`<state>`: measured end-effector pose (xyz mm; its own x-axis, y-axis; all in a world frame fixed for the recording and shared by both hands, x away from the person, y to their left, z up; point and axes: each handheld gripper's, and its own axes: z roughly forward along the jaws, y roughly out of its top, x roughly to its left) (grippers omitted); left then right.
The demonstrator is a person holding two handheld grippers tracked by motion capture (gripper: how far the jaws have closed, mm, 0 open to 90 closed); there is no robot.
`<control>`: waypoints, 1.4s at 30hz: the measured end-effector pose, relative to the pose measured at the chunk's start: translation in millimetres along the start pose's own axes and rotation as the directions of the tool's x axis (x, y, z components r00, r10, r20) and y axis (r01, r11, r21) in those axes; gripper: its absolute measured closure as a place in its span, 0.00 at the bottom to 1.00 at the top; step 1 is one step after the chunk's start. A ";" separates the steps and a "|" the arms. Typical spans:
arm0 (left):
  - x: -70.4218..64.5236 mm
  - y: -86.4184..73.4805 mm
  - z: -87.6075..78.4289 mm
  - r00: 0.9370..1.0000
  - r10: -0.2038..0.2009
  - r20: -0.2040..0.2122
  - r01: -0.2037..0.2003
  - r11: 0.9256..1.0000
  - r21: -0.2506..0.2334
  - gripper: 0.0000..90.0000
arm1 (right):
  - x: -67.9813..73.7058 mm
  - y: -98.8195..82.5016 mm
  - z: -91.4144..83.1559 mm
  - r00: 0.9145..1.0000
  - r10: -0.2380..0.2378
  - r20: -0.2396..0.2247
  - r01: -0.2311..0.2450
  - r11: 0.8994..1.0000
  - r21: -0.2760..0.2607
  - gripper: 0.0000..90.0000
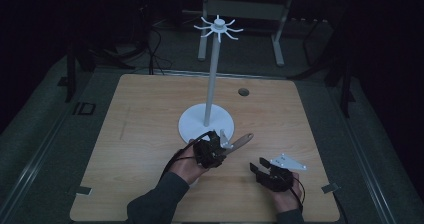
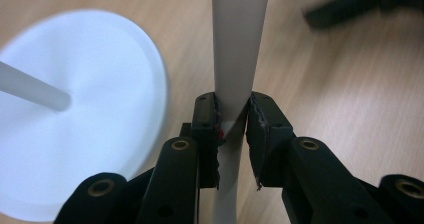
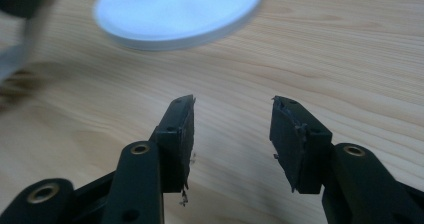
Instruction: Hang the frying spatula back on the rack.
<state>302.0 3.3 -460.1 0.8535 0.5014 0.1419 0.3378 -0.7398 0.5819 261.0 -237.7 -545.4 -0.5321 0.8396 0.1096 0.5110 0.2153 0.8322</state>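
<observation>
Low in the centre of the high view, my left gripper is clamped on a pale utensil handle, its wooden end pointing toward the right. Lower right, my right gripper hangs wide open with nothing between its jaws over the wooden table. The white hook stand rises mid-frame, its round base just beside the left gripper.

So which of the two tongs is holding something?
The left tongs, near the white stand's base, are shut on a pale utensil handle. The right tongs are open, holding nothing.
</observation>
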 end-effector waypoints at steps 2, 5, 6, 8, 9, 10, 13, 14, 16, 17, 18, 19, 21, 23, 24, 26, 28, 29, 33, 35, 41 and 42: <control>0.8 2.1 -3.6 1.000 -0.008 -0.014 0.007 1.000 -0.024 0.84 | 7.0 2.3 2.2 1.000 -0.019 -0.019 0.019 1.000 -0.004 0.57; 1.4 6.0 -9.1 1.000 -0.010 -0.028 0.008 0.999 -0.048 0.84 | 16.5 7.0 6.4 0.998 -0.037 -0.048 0.037 0.999 -0.010 0.56; 1.6 7.3 -11.0 0.999 -0.010 -0.035 0.008 0.998 -0.055 0.84 | 19.7 8.9 8.1 0.997 -0.038 -0.060 0.037 0.999 -0.015 0.56; 1.3 9.7 -13.8 0.999 -0.017 -0.041 0.014 0.997 -0.071 0.84 | 26.2 13.0 11.6 0.996 -0.048 -0.081 0.046 0.999 -0.025 0.56; 1.2 10.6 -15.2 0.999 -0.018 -0.049 0.014 0.997 -0.078 0.84 | 29.2 15.1 13.1 0.994 -0.055 -0.089 0.053 0.998 -0.028 0.56; 1.2 11.4 -16.3 0.999 -0.023 -0.050 0.018 0.996 -0.085 0.84 | 32.3 17.3 14.5 0.993 -0.059 -0.100 0.056 0.998 -0.033 0.56; 1.3 12.4 -18.5 0.998 -0.026 -0.060 0.020 0.995 -0.097 0.84 | 39.6 23.4 17.4 0.989 -0.071 -0.128 0.065 0.997 -0.050 0.55; 1.7 13.0 -20.3 0.997 -0.039 -0.065 0.032 0.993 -0.111 0.84 | 41.3 25.3 17.9 0.988 -0.073 -0.136 0.066 0.996 -0.055 0.55; 2.3 13.0 -22.1 0.996 -0.050 -0.071 0.041 0.991 -0.125 0.84 | 44.8 29.1 18.9 0.986 -0.073 -0.152 0.064 0.996 -0.064 0.54; 2.9 13.0 -23.3 0.996 -0.054 -0.075 0.044 0.990 -0.131 0.84 | 46.3 30.9 19.4 0.984 -0.078 -0.162 0.068 0.995 -0.067 0.54; 3.3 13.0 -24.4 0.995 -0.061 -0.076 0.050 0.989 -0.140 0.84 | 48.1 32.6 20.0 0.981 -0.090 -0.174 0.078 0.994 -0.072 0.53; 3.8 13.0 -25.5 0.995 -0.065 -0.078 0.053 0.987 -0.151 0.84 | 50.6 34.3 20.2 0.979 -0.102 -0.178 0.089 0.993 -0.077 0.53; 3.8 13.0 -25.5 0.995 -0.065 -0.078 0.053 0.987 -0.151 0.84 | 52.8 36.0 20.7 0.976 -0.112 -0.185 0.098 0.992 -0.082 0.53; 4.6 13.4 -29.4 0.993 -0.087 -0.080 0.071 0.981 -0.182 0.84 | 57.9 40.8 22.1 0.973 -0.124 -0.193 0.108 0.990 -0.093 0.53; 4.6 13.5 -30.0 0.993 -0.091 -0.081 0.074 0.979 -0.190 0.84 | 59.7 43.3 23.2 0.973 -0.125 -0.194 0.107 0.989 -0.099 0.53; 4.8 13.9 -32.4 0.991 -0.100 -0.085 0.081 0.976 -0.205 0.84 | 61.9 47.5 24.9 0.972 -0.121 -0.201 0.101 0.989 -0.109 0.53; 5.2 14.4 -34.8 0.991 -0.105 -0.084 0.085 0.971 -0.221 0.84 | 63.8 51.0 26.6 0.971 -0.117 -0.208 0.094 0.989 -0.116 0.53; 5.5 14.6 -36.4 0.991 -0.104 -0.088 0.082 0.970 -0.227 0.84 | 64.8 52.7 27.2 0.971 -0.115 -0.210 0.091 0.989 -0.120 0.53; 7.1 15.2 -42.1 0.988 -0.127 -0.092 0.099 0.959 -0.264 0.84 | 67.0 59.5 29.8 0.972 -0.104 -0.211 0.075 0.987 -0.142 0.54; 7.2 15.3 -44.2 0.986 -0.137 -0.096 0.106 0.954 -0.280 0.84 | 67.0 61.5 30.8 0.973 -0.096 -0.210 0.065 0.987 -0.149 0.55; 6.7 15.4 -47.3 0.983 -0.158 -0.096 0.122 0.944 -0.306 0.84 | 68.0 67.1 34.7 0.979 -0.083 -0.188 0.051 0.984 -0.172 0.61; 6.5 15.5 -47.2 0.982 -0.161 -0.095 0.125 0.943 -0.308 0.84 | 68.1 68.1 36.1 0.981 -0.085 -0.177 0.054 0.983 -0.173 0.61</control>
<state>294.0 16.3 -412.4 0.7464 0.6543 0.1218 0.3029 -0.4969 0.8133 283.9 -147.9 -500.9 -0.6844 0.7169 0.1329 0.3570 0.1706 0.9184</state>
